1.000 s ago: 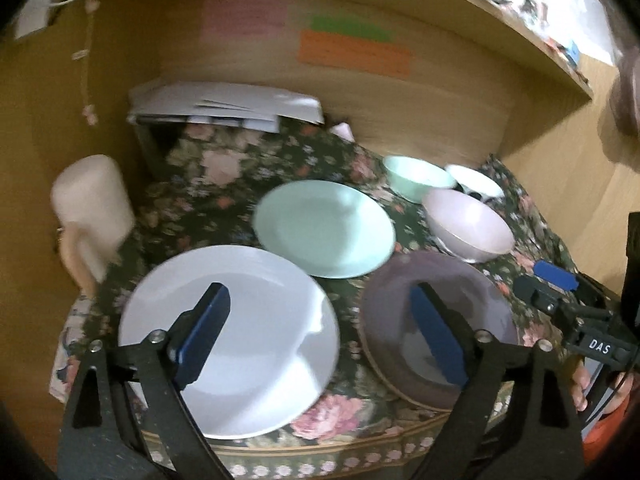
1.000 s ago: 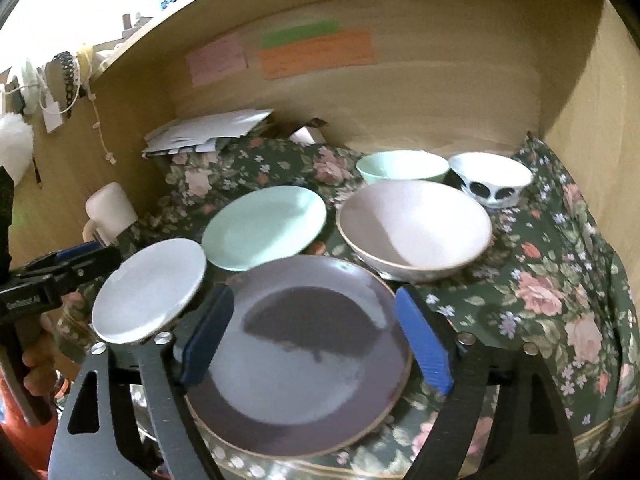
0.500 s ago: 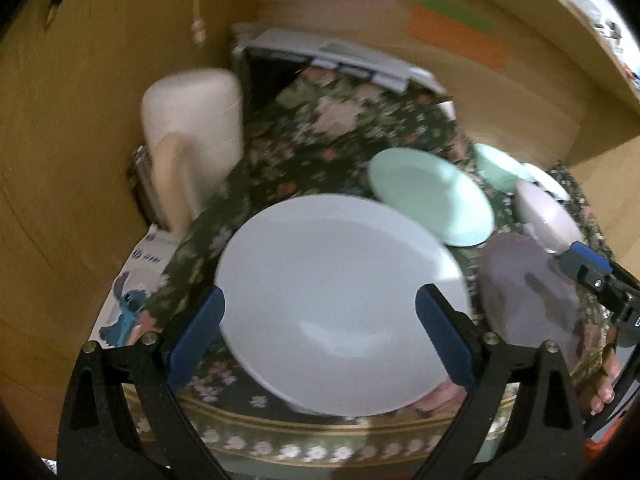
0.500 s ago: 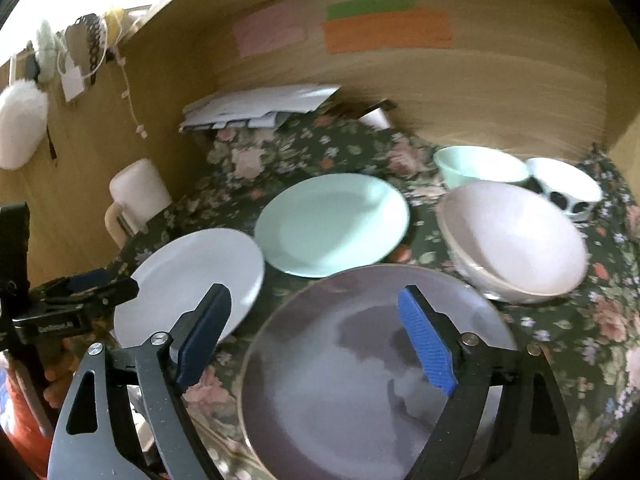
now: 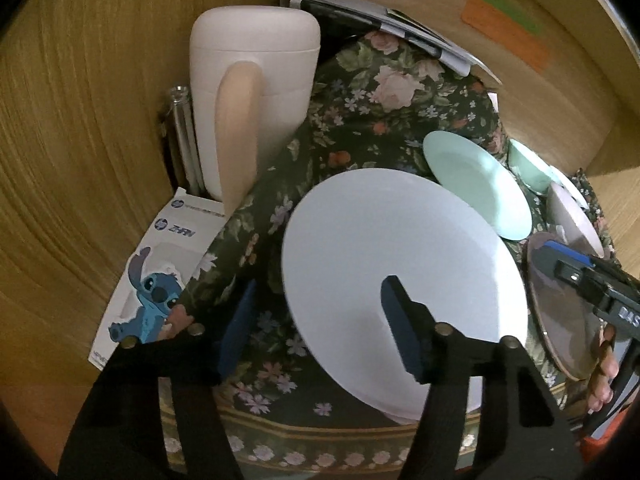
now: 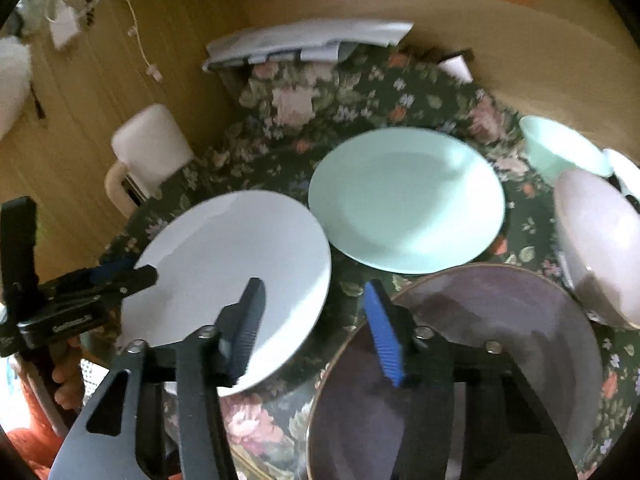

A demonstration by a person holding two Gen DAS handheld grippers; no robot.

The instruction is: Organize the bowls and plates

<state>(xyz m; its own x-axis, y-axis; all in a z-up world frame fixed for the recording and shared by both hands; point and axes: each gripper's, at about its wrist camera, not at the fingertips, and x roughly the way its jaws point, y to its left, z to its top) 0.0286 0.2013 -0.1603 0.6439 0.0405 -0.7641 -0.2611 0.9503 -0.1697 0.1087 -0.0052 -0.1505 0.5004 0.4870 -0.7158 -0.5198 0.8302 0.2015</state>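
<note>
A white plate (image 5: 400, 272) lies on the floral cloth (image 5: 360, 120) at the front left. My left gripper (image 5: 320, 332) straddles its left rim, one finger over the cloth and one over the plate. Its jaws are closing, and the pads do not touch the rim. A dark purple plate (image 6: 480, 360) lies to the right of the white plate (image 6: 232, 264). My right gripper (image 6: 316, 332) hangs over the gap between these two plates, jaws closing, pads pressing on nothing. A mint plate (image 6: 404, 200) sits behind them. A pink bowl (image 6: 600, 240) and a mint bowl (image 6: 560, 152) stand at the right.
A cream jug (image 5: 256, 80) with a handle stands at the left against the wooden wall. A printed box (image 5: 152, 280) lies beside it. A stack of papers (image 6: 308, 40) rests at the back. A small white patterned bowl (image 6: 624, 168) sits far right. Wooden walls enclose the cloth on three sides.
Both grippers have shifted left and lower, and their jaws have narrowed. The left one went from over the white plate's middle to its left rim. The right one went from the purple plate's middle to its left edge.
</note>
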